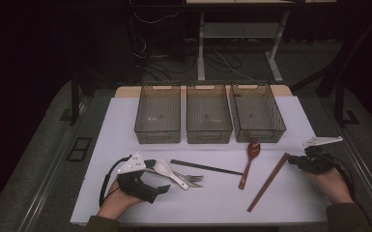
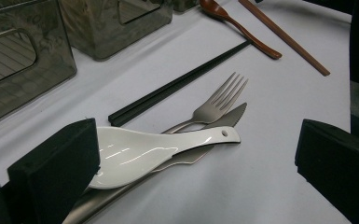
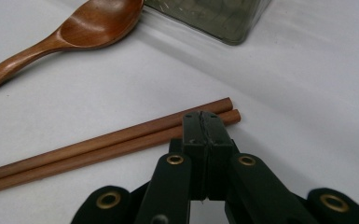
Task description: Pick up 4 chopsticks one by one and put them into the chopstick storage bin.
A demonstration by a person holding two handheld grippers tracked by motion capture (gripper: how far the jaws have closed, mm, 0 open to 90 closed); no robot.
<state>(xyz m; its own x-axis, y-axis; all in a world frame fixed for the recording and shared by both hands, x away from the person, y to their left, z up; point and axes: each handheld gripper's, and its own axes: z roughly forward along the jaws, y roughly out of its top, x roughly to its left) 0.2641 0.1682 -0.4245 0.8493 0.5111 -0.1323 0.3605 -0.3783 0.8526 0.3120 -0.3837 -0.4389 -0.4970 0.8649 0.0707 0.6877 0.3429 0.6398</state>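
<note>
Right claw (image 3: 204, 122) pressed together at the brown chopsticks' (image 3: 98, 144) tips; left claw (image 2: 191, 154) wide apart around the white spoon (image 2: 149, 151).

My white shiny ceramic soup spoon (image 2: 154, 149) lies flat on a metal fork (image 2: 217, 102), handle pointing to three o'clock. My two long brown wooden chopsticks (image 3: 107, 142) lie side by side, touching.
</note>
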